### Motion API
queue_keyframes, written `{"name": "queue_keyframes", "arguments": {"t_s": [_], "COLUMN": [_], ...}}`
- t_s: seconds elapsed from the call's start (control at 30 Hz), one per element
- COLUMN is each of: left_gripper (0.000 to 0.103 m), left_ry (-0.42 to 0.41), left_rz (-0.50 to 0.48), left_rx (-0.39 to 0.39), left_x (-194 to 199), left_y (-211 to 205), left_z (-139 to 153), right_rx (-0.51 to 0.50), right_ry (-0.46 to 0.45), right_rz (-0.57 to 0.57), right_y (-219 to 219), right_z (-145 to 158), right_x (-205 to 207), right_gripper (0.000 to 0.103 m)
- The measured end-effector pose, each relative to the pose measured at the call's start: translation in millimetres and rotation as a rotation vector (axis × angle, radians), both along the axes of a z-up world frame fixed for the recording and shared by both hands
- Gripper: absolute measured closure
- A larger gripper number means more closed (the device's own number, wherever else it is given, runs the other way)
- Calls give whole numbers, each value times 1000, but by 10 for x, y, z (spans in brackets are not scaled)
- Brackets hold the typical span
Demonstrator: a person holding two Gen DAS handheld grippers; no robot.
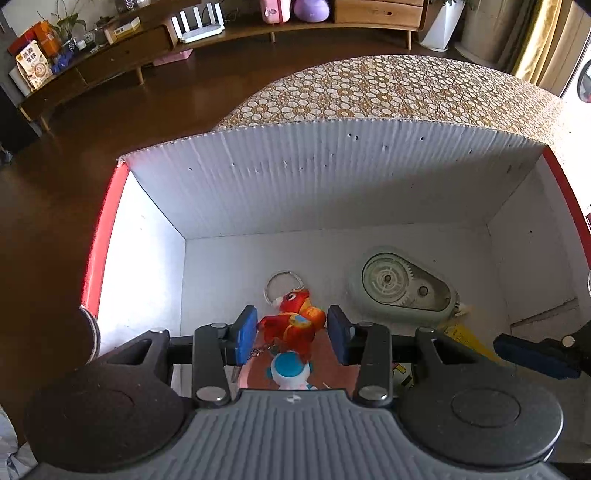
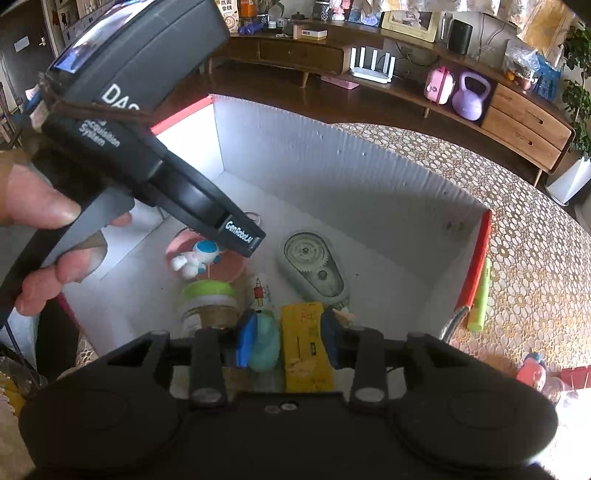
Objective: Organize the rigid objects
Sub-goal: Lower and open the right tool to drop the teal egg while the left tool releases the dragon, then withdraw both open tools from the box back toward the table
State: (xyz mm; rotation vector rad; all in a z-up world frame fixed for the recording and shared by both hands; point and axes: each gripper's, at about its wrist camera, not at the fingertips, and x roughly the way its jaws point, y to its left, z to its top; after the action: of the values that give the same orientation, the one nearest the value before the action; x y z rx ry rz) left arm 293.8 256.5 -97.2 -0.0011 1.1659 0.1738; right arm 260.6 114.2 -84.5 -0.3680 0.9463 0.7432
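Note:
A white box with red rims (image 1: 332, 184) stands on the patterned table and also shows in the right wrist view (image 2: 295, 147). In it lie a red and orange keychain figure (image 1: 293, 321) with a metal ring, a white and blue figure (image 1: 290, 371), and a pale green tape dispenser (image 1: 402, 286). My left gripper (image 1: 291, 332) is open above the red figure, its blue pads apart on both sides. My right gripper (image 2: 288, 338) is open over a yellow pack (image 2: 304, 347) and a teal object (image 2: 264, 345). The dispenser (image 2: 314, 269) and white figure (image 2: 195, 258) show there too.
A jar with a green lid (image 2: 210, 302) and a pink dish (image 2: 229, 269) sit in the box. A green marker (image 2: 480, 299) lies on the tablecloth (image 2: 535, 258) right of the box. The other gripper's body (image 2: 147, 147) crosses the upper left. A wooden sideboard (image 1: 221, 33) stands behind.

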Motion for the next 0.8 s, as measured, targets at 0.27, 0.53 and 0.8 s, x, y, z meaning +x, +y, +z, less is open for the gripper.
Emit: {"name": "queue_keyframes", "arguments": {"t_s": [0.27, 0.53, 0.8], "left_gripper": [46, 46, 46], "left_ry": [-60, -141, -235], "left_rz": [-17, 2, -16], "left_rx": [21, 15, 27], "left_x": [-146, -409, -692], "left_y": [-107, -217, -482], "left_z": [188, 487, 803], "right_rx": [67, 137, 227], "right_ry": [4, -15, -43], "right_rz": [-2, -16, -18], "right_y": [-140, -430, -775], "right_z": [165, 422, 723], "right_x": [-101, -244, -485], "right_gripper": [59, 50, 32]}}
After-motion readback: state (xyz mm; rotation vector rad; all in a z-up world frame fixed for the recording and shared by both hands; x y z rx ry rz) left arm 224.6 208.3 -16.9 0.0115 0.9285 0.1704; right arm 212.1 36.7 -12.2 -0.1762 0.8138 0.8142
